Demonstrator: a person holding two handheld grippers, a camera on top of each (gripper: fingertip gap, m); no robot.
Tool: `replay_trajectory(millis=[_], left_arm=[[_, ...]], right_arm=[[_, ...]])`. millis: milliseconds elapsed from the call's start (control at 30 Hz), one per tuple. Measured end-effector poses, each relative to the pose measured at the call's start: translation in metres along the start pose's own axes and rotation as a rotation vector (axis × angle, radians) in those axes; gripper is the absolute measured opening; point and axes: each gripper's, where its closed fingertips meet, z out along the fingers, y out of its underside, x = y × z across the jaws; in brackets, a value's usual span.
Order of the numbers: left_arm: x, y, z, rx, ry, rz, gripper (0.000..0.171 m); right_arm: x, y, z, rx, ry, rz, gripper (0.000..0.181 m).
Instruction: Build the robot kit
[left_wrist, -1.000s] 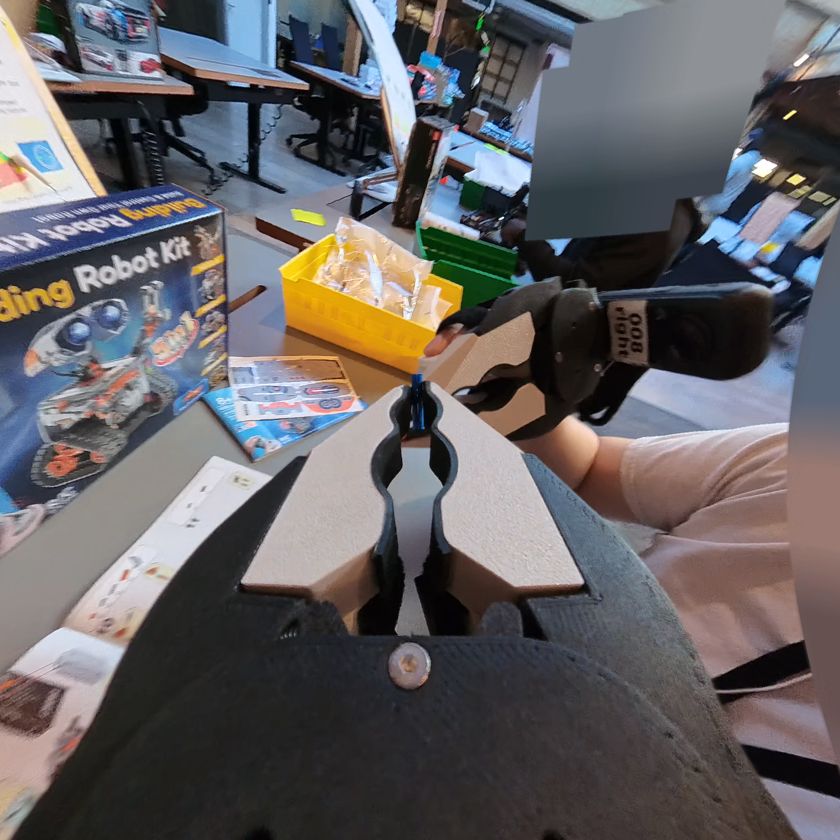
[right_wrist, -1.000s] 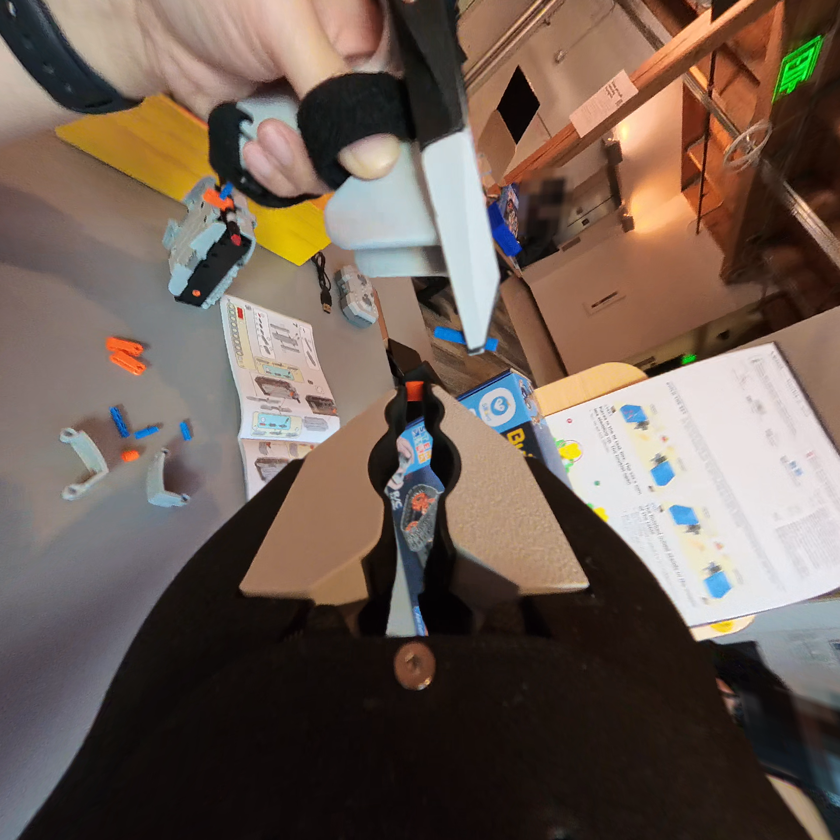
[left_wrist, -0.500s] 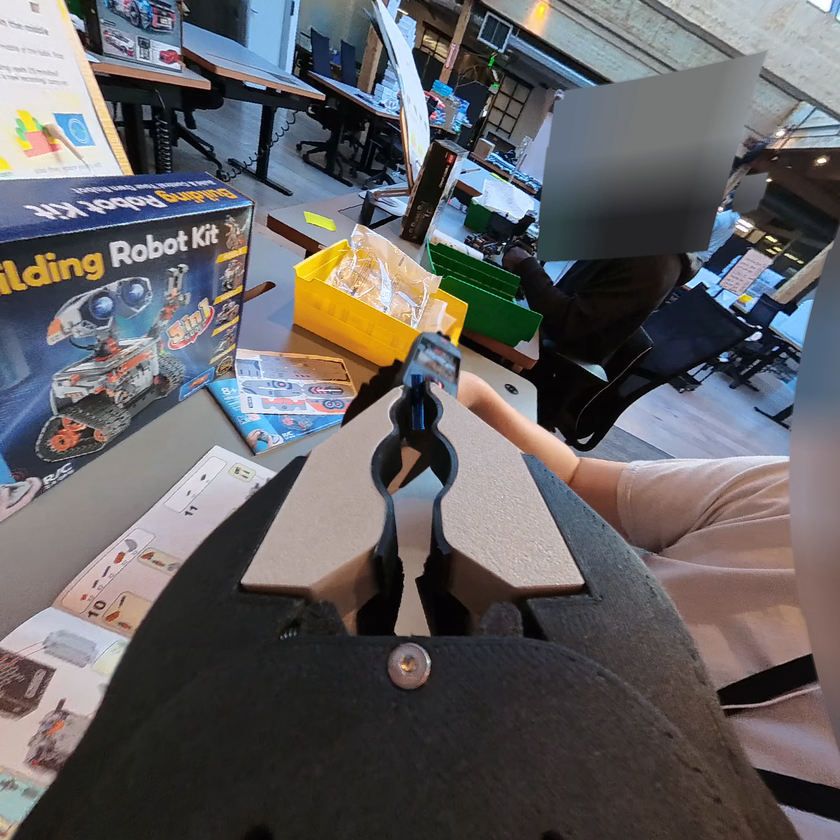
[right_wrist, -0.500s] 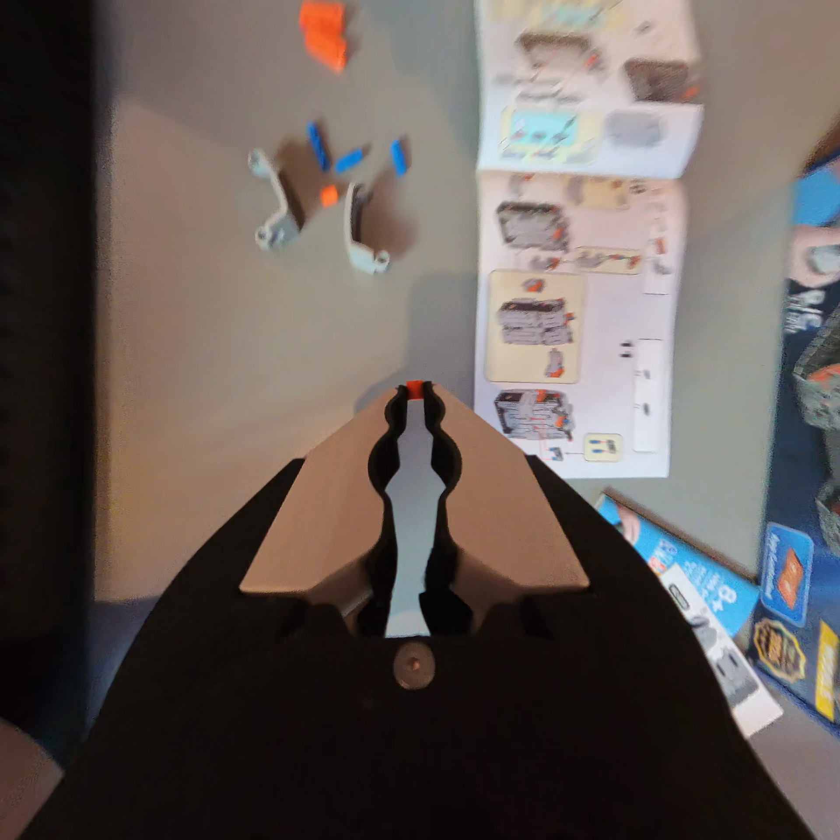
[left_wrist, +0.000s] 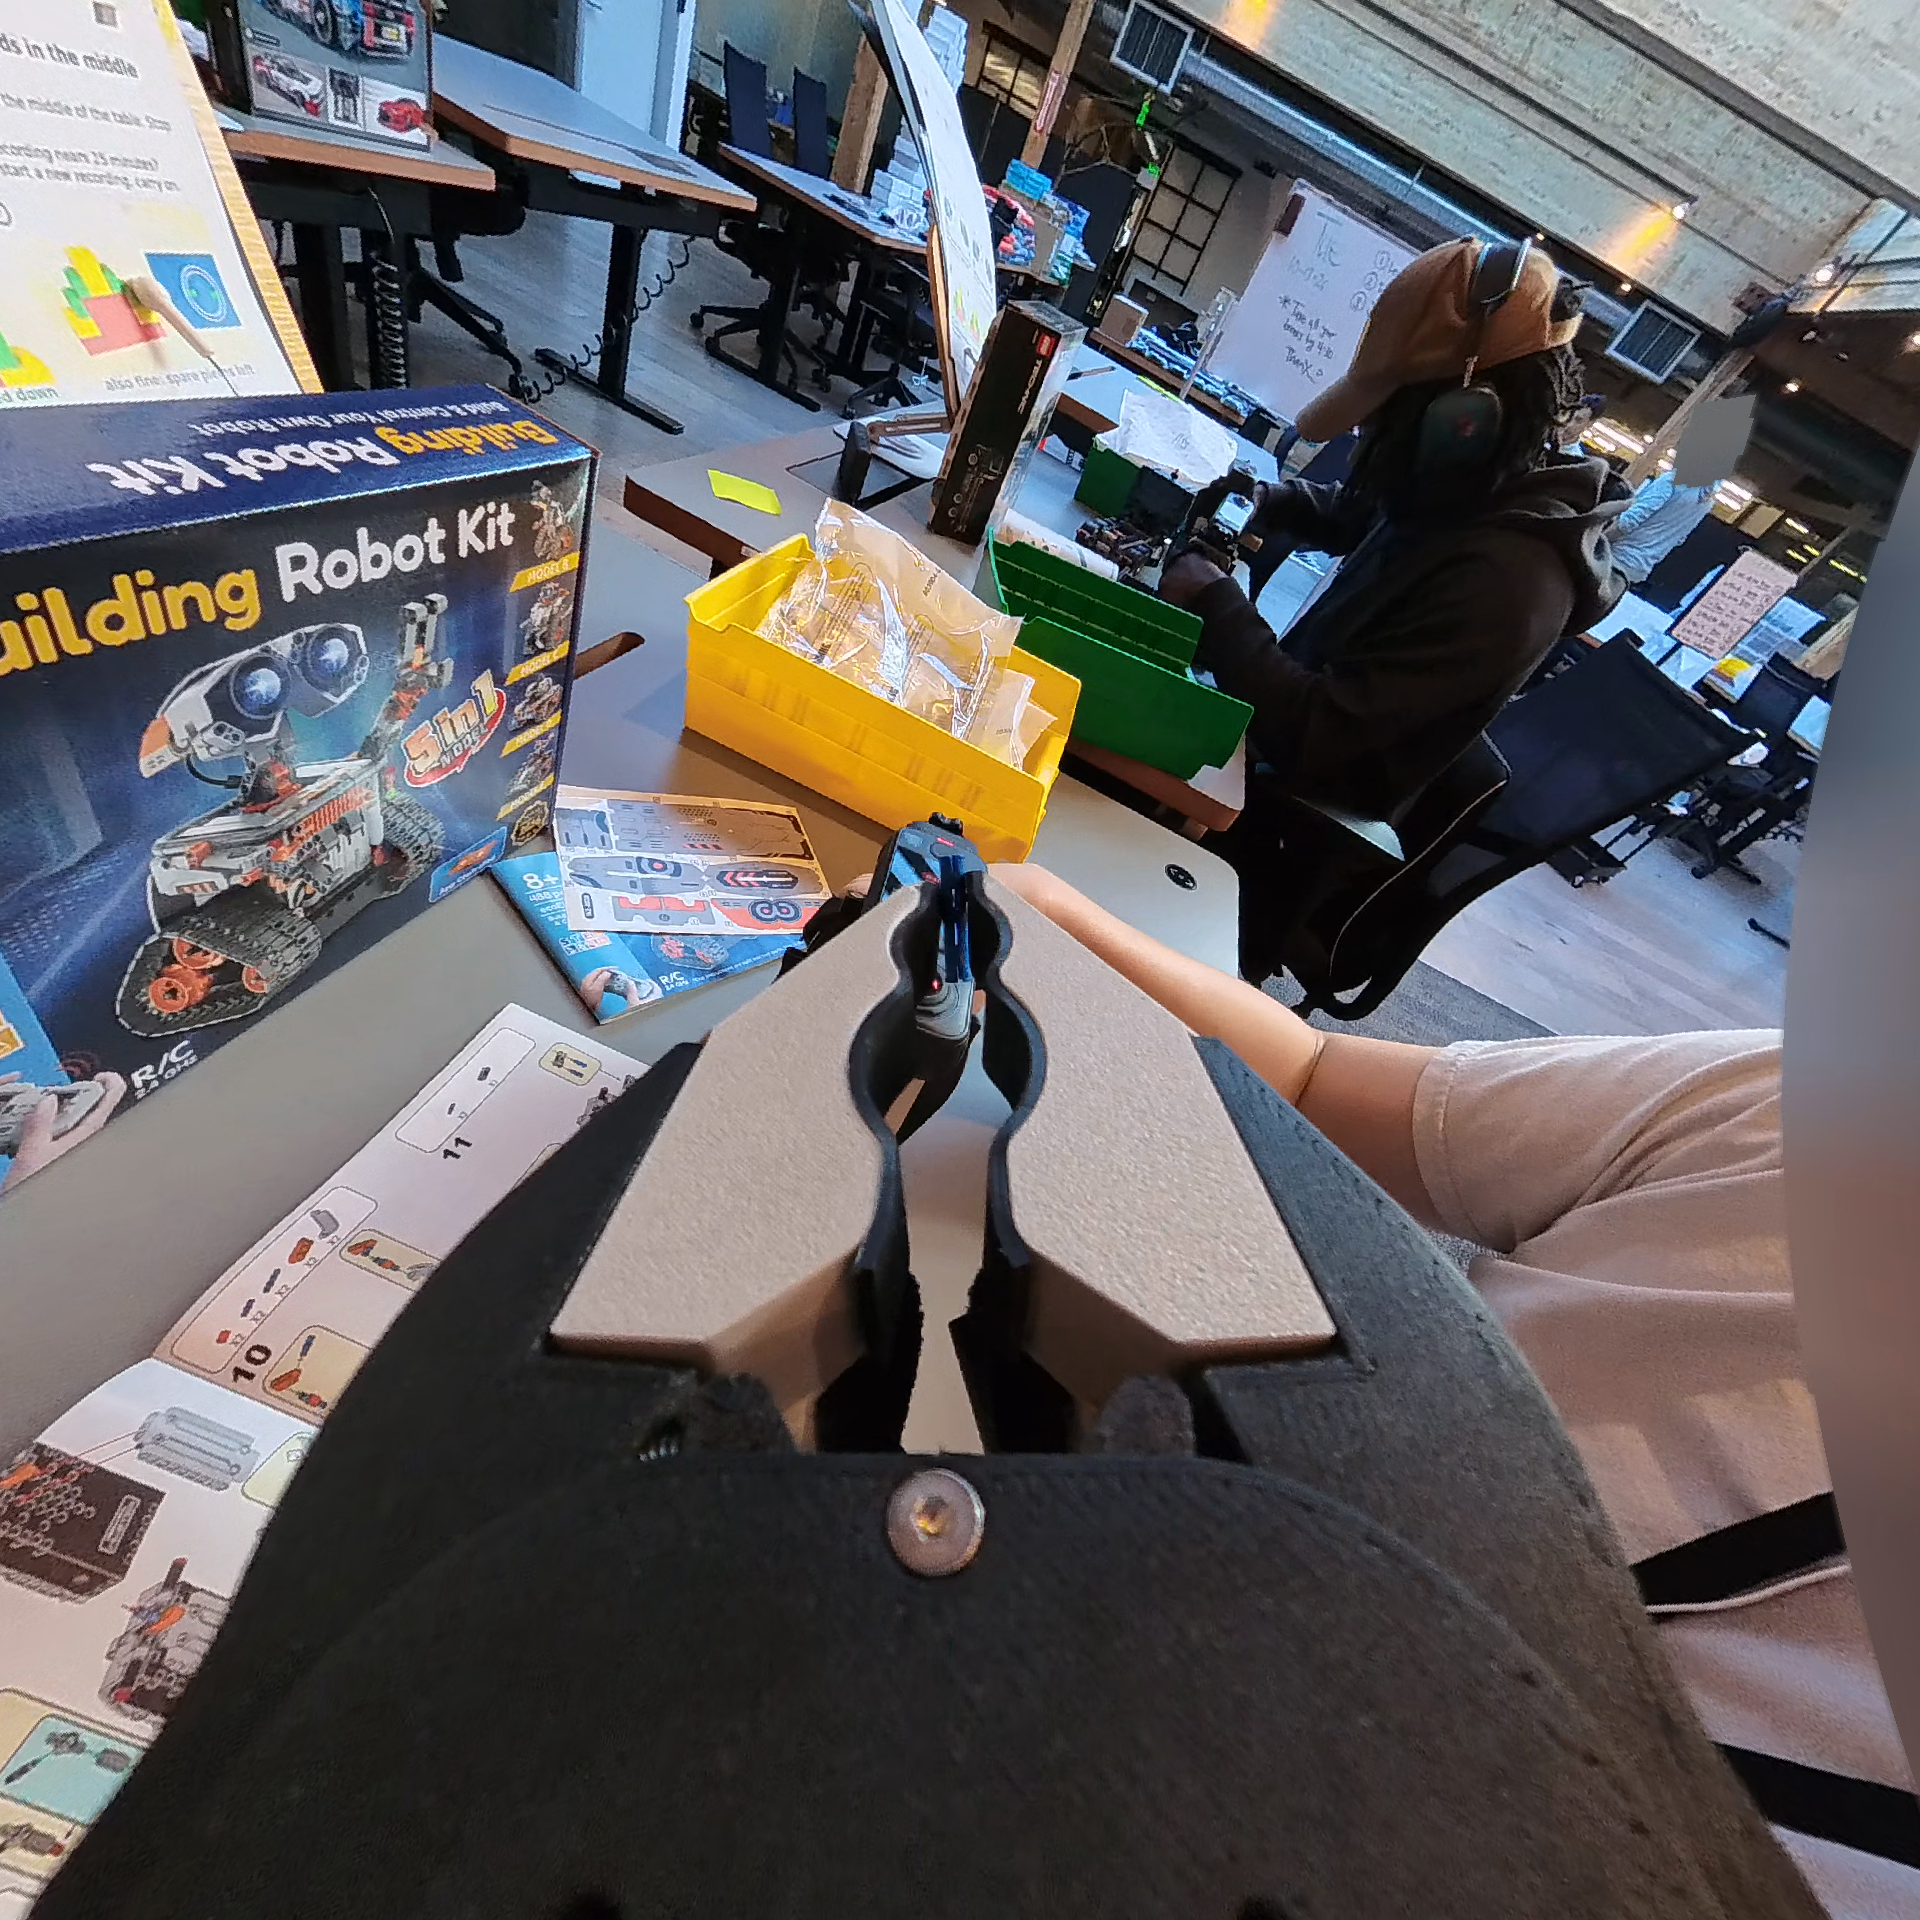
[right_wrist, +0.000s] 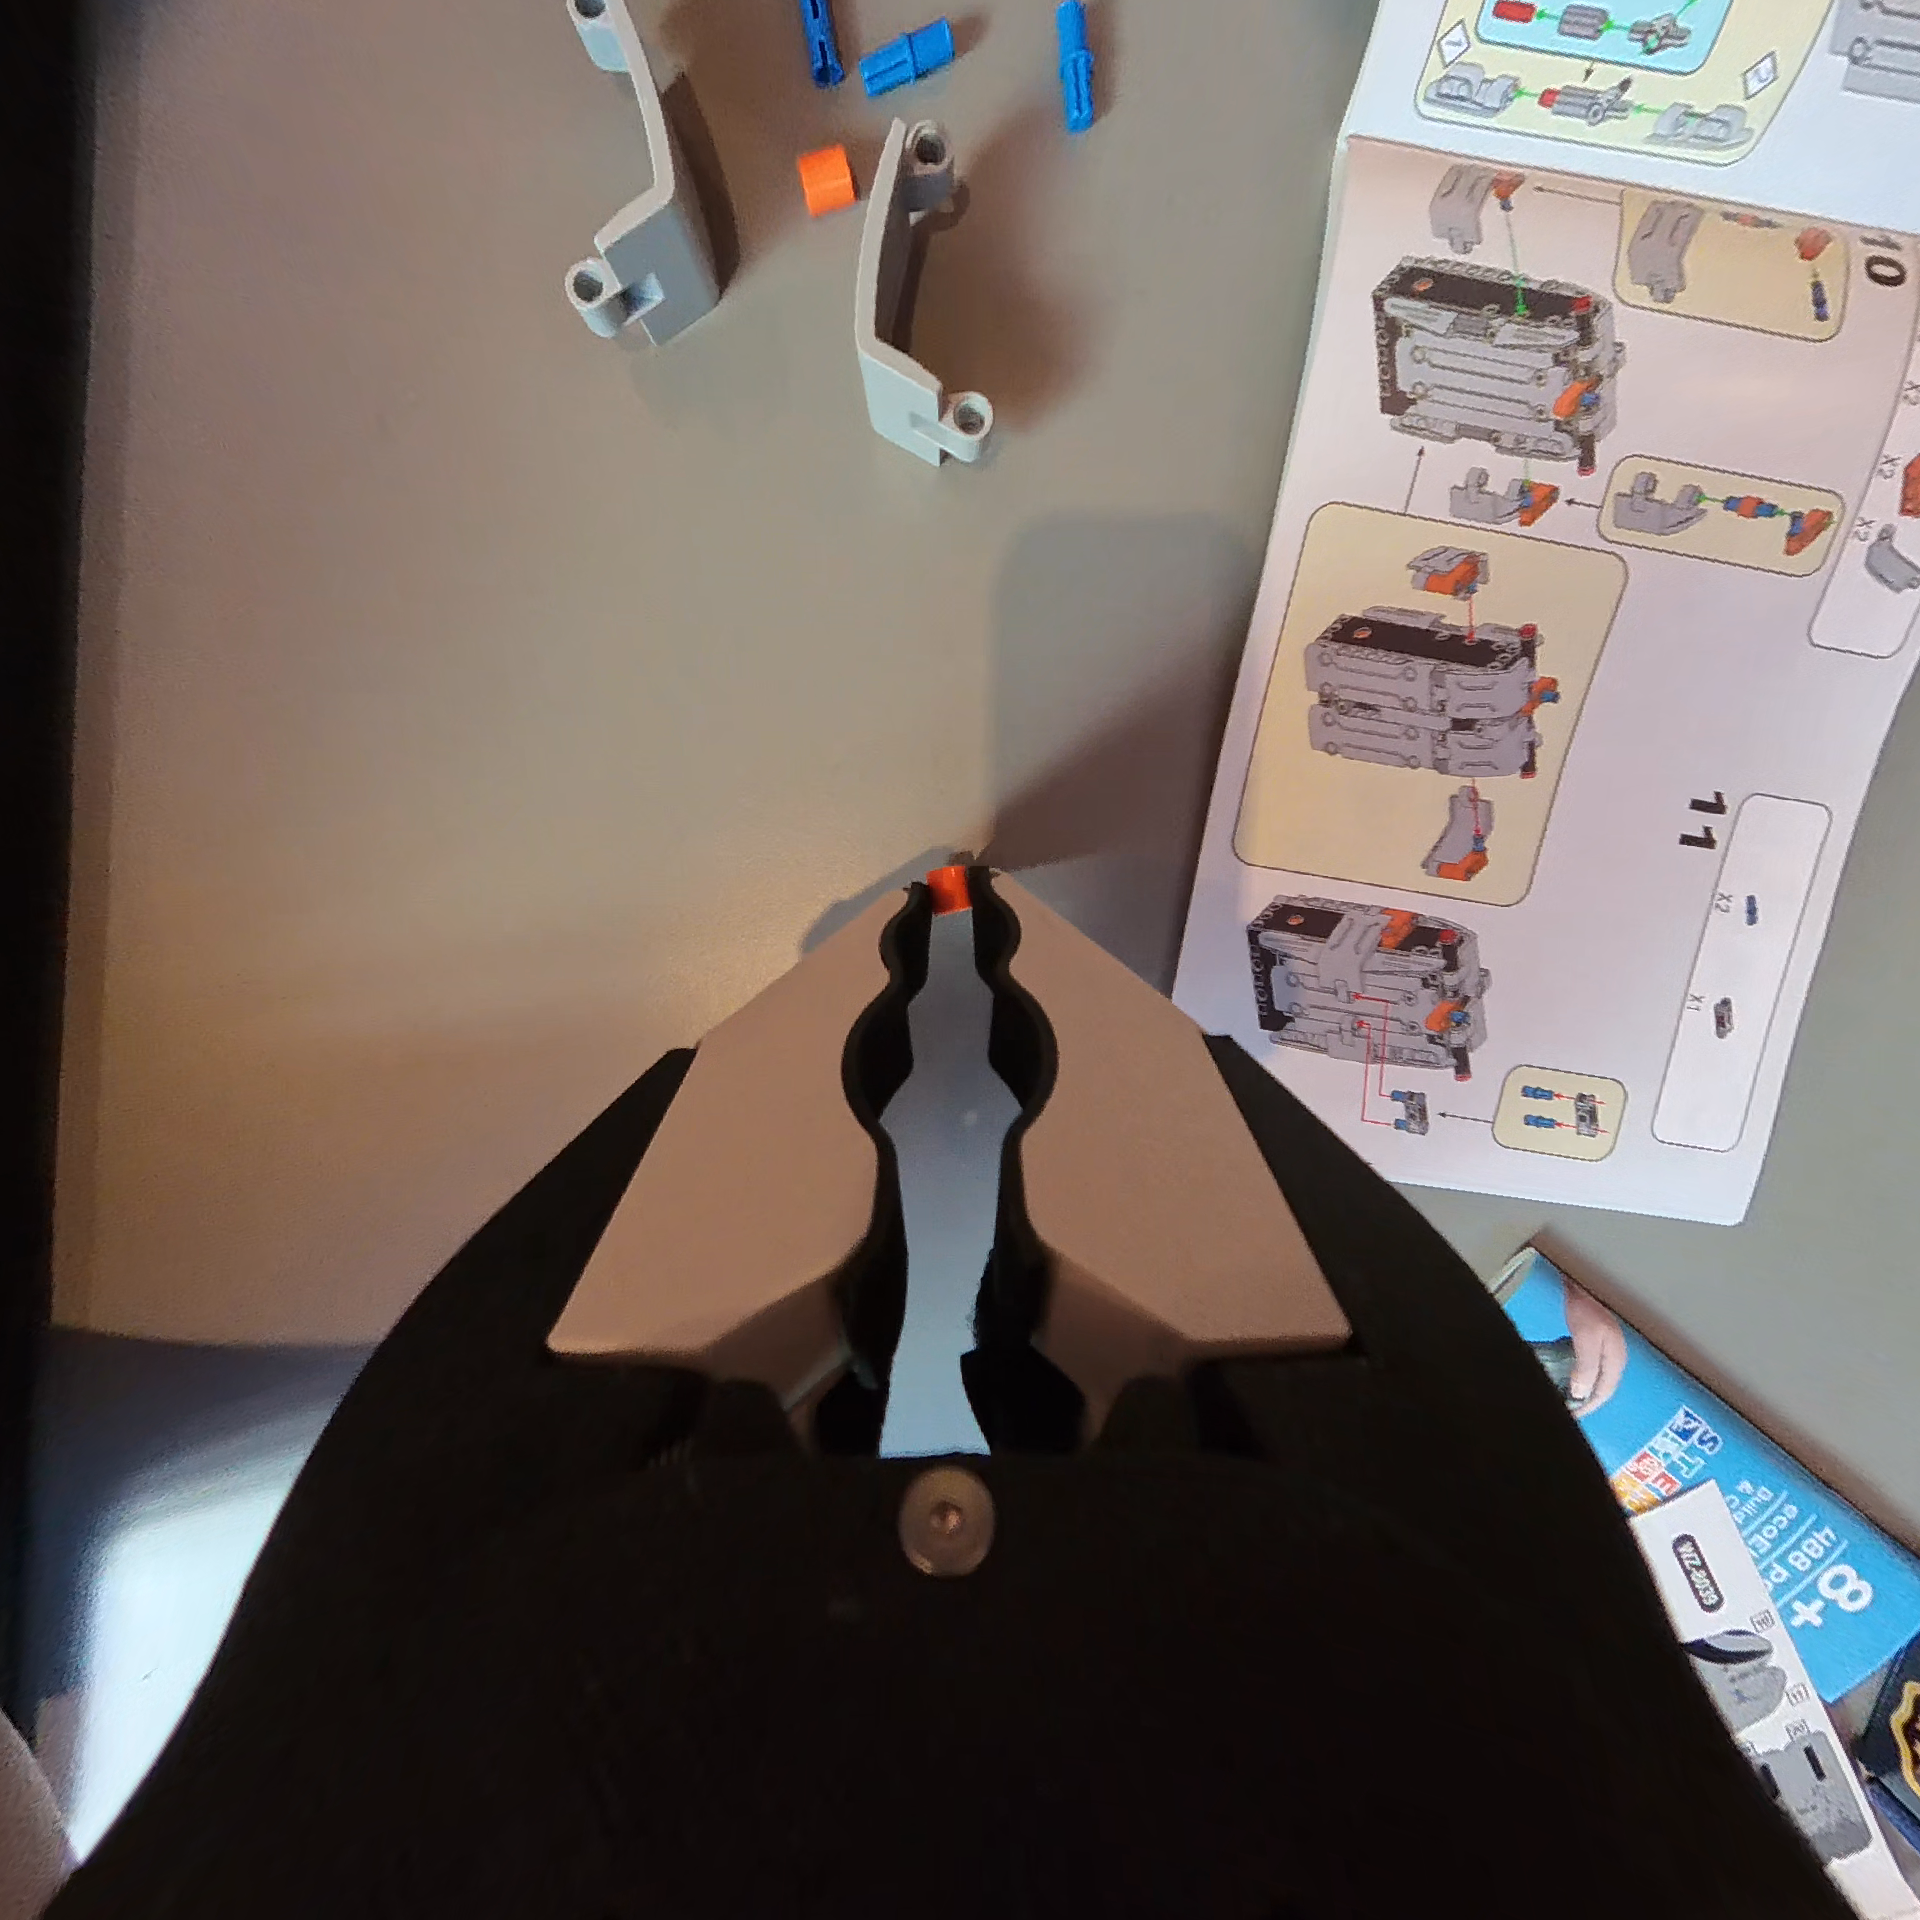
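Right claw (right_wrist: 948, 891) pinches small orange peg (right_wrist: 948, 889) at tips, above tabletop (right_wrist: 416, 644). Left claw (left_wrist: 951, 914) nipped on blue pin (left_wrist: 954, 930). Both likely light, rigid, slippery; hold mid-length.

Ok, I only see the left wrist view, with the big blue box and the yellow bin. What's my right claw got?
Observer: The right claw is shut on a tiny orange piece, pinched at its very tips.
Operator: Is it over the table?
Observer: Yes, it points down at the grey table.
Operator: Any loose bits there?
Observer: Ahead of it lie two grey curved pieces, blue pins and another orange piece.
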Motion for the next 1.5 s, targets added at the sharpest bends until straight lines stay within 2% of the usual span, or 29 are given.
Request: replay_trajectory(millis=[467,600,667,767,800,833,900,1033,1133,1200,1367,1500], left_arm=[[0.000,0.002,0.001,-0.010,0.003,-0.003,0.003],[0.000,-0.002,0.001,0.016,0.014,-0.010,0.002],[0.000,-0.011,0.001,0.081,0.037,-0.030,0.002],[0.002,-0.022,0.005,0.178,0.111,-0.085,0.003],[0.002,-0.025,0.007,0.213,0.134,-0.109,0.002],[0.003,-0.027,0.009,0.234,0.159,-0.132,0.002],[0.006,-0.029,0.014,0.265,0.214,-0.178,0.002],[0.010,-0.030,0.021,0.307,0.274,-0.244,0.003],[0.016,-0.028,0.027,0.300,0.301,-0.258,0.003],[0.017,-0.027,0.030,0.300,0.298,-0.255,0.003],[0.019,-0.026,0.033,0.294,0.306,-0.254,0.003],[0.019,-0.026,0.031,0.292,0.294,-0.239,0.003]], right_arm=[[0.004,0.003,0.002,-0.006,0.010,0.004,0.013],[0.009,-0.008,-0.018,0.088,0.057,-0.008,0.016],[0.027,-0.027,-0.050,0.211,0.205,-0.011,0.021],[0.052,-0.087,-0.147,0.576,0.583,-0.057,0.033],[0.049,-0.109,-0.186,0.738,0.714,-0.082,0.047],[0.038,-0.126,-0.218,0.873,0.808,-0.127,0.052],[0.015,-0.148,-0.251,0.978,0.989,-0.245,0.053],[0.004,-0.167,-0.246,0.862,1.243,-0.413,0.055],[0.010,-0.168,-0.255,0.897,1.367,-0.337,0.046],[0.012,-0.168,-0.254,0.910,1.340,-0.289,0.043],[0.013,-0.164,-0.255,0.906,1.333,-0.278,0.018],[0.012,-0.162,-0.254,0.901,1.273,-0.282,0.011]])
